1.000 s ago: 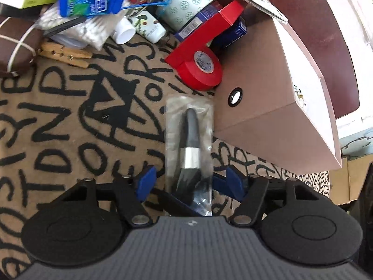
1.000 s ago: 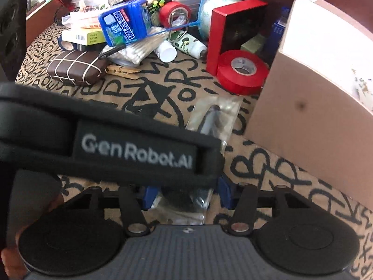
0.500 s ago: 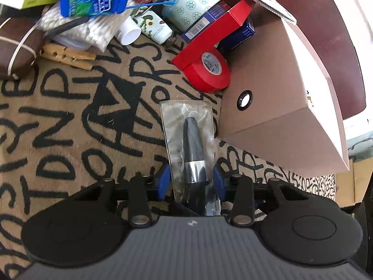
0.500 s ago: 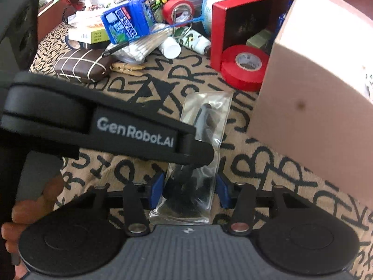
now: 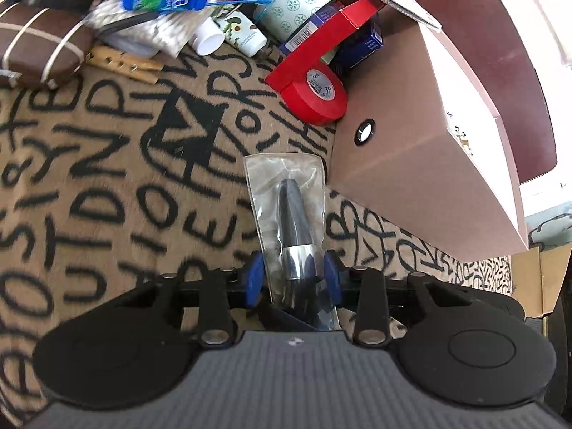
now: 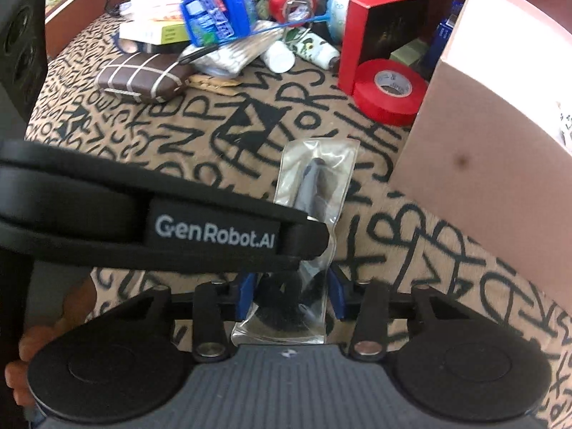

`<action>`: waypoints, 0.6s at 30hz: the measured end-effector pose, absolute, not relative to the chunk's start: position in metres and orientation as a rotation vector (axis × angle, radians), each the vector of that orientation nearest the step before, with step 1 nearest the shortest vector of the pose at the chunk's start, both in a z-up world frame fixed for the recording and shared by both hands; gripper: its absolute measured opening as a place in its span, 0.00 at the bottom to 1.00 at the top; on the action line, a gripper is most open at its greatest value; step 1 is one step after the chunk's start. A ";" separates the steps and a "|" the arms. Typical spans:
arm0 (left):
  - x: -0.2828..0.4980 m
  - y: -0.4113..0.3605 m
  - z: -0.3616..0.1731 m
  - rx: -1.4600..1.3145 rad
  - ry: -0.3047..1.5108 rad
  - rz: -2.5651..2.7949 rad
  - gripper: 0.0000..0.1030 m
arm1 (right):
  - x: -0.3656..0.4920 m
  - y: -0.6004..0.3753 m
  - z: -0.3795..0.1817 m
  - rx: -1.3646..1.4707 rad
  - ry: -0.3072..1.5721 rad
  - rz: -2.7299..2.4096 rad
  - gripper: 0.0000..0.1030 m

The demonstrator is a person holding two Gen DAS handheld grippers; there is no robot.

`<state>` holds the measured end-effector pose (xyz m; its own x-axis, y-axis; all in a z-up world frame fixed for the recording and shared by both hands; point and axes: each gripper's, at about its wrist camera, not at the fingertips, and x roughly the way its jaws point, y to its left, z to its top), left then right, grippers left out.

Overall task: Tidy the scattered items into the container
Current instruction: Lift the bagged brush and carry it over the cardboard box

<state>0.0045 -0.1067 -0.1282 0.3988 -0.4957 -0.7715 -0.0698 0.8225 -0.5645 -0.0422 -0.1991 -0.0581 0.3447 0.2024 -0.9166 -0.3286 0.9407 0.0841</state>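
A makeup brush sealed in a clear packet [image 5: 286, 193] is seen lying on the letter-printed cloth [image 5: 107, 164] that covers the worktop, just beside the near wall of the cardboard box [image 5: 411, 136]. The left claw [image 5: 291, 279] is set astride the brush's silver ferrule; its blue pads [image 5: 252, 279] are being drawn together and are seen against the packet's edges. The right claw [image 6: 290, 295] is placed over the bristle end of the same packet [image 6: 314, 178], its jaws likewise narrowing, with the plastic pinched and creased between the pads. In the right wrist view the left tool's black body [image 6: 161, 214] is seen crossing the frame, and fingers [image 6: 25, 357] are visible at the lower left edge. A red tape roll [image 5: 314, 93] is seen touching the box's open end, and a brown grid-patterned pouch [image 6: 139, 75] lies among the clutter beyond.
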 end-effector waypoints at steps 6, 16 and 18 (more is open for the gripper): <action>-0.013 -0.104 -0.086 -0.567 1.070 -0.276 0.35 | -0.052 -0.197 -0.033 -0.117 1.121 0.366 0.39; 0.028 -0.148 0.008 -0.468 0.863 -0.333 0.35 | -0.040 -0.236 0.050 -0.058 0.888 0.318 0.39; 0.041 -0.160 0.018 -0.454 0.840 -0.366 0.35 | -0.033 -0.253 0.062 -0.049 0.851 0.289 0.39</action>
